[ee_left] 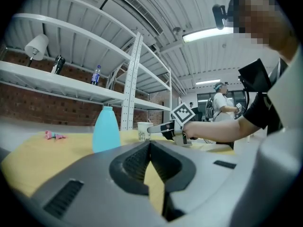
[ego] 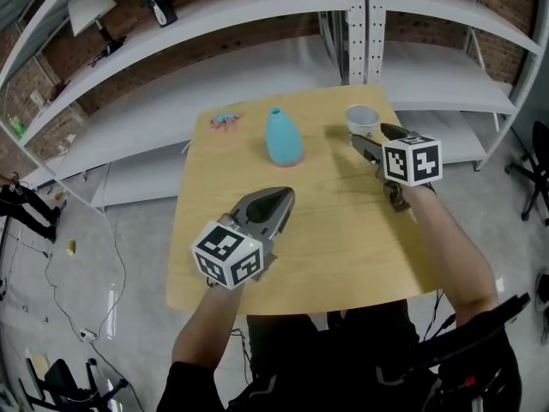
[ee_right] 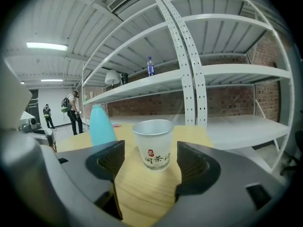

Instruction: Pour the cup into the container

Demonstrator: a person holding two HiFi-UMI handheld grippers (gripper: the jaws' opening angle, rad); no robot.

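My right gripper [ee_right: 150, 164] has its jaws spread wide, and the white paper cup [ee_right: 153, 143] stands upright on the wooden table [ego: 343, 239] just ahead of the gap between them, with neither pad touching it. My left gripper [ee_left: 150, 148] hangs low over the near middle of the table, its jaws pressed together at the tips with nothing in them. The pale blue container [ego: 283, 136], a narrow-necked bottle, stands upright toward the far side of the table, left of the cup and clear of both grippers.
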